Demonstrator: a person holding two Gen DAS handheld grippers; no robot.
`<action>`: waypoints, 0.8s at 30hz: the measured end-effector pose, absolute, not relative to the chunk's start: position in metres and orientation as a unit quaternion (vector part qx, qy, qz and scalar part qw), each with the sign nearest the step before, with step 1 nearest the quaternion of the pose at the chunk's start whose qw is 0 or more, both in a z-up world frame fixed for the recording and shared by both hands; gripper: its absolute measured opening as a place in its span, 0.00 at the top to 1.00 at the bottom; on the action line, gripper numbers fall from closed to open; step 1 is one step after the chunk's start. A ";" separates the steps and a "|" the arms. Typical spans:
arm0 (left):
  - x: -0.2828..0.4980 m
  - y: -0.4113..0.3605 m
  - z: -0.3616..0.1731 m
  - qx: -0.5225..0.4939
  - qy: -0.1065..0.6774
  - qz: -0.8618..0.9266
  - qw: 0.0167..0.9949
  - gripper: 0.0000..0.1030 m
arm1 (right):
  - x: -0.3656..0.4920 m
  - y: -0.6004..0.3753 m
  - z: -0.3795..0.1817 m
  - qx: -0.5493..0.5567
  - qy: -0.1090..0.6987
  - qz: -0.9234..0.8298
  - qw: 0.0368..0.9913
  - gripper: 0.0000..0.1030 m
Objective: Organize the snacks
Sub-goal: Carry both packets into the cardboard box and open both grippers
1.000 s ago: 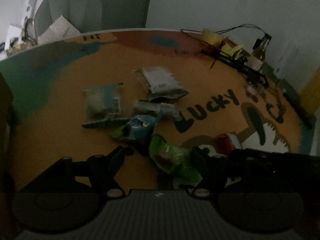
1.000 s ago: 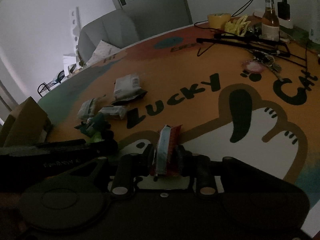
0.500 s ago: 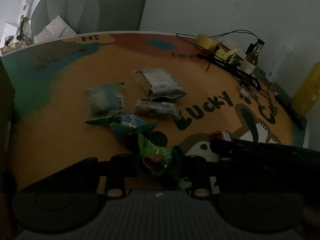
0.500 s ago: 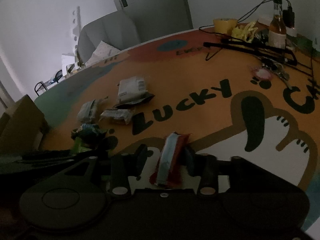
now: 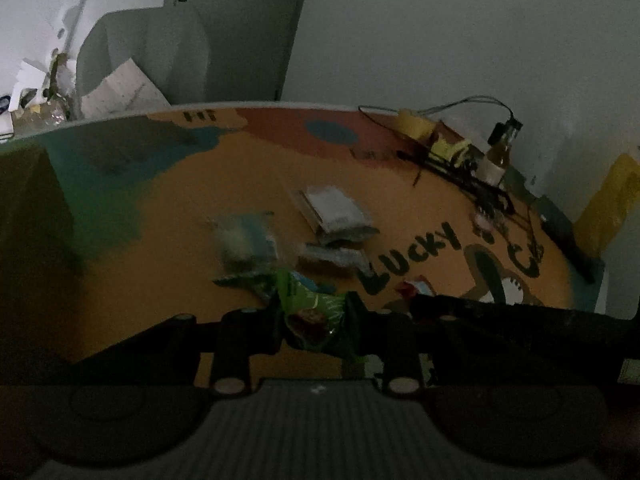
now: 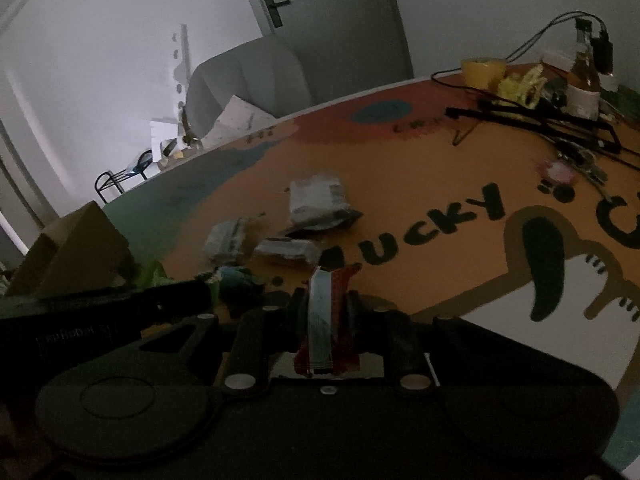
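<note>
While both grippers clamped snacks, the pickup step looked done.
Left gripper [image 5: 316,316] pinched the green packet [image 5: 314,312]; right gripper [image 6: 322,312], jaws just closing, gripped the red bar [image 6: 324,320]; next, probably the cardboard box [image 6: 72,256] at nine o'clock.

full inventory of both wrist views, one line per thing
green crinkly snack packet: 1, green, clamped in left claw
red-and-pale-blue snack bar wrapper: 1, clamped in right claw
silver-grey foil snack packs: 3, mid-table, loose
blue-green snack packet: 1, on table near the claws
printed orange tablecloth: 1, covers table
brown glass bottle: 1, far table edge
yellow tape roll: 1, far edge
brown cardboard box: 1, left side
grey armchair: 1, behind table
left claw: black, shut on packet
right claw: black, shut on bar
</note>
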State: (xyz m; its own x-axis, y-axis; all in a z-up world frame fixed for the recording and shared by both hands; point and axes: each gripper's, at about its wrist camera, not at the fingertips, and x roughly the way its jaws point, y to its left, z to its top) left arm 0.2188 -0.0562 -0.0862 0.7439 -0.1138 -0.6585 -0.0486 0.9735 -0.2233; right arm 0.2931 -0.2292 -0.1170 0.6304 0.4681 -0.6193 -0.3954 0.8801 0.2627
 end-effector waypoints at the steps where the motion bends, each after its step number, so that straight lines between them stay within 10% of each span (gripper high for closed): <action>1: 0.218 -0.053 -0.084 -0.113 0.355 -0.016 0.928 0.71 | 0.293 -0.227 -0.116 0.051 0.355 0.241 0.902 0.82; 24: 0.181 0.021 -0.038 -0.133 0.303 0.034 0.943 0.71 | 0.278 -0.163 -0.068 0.046 0.310 0.289 0.905 0.82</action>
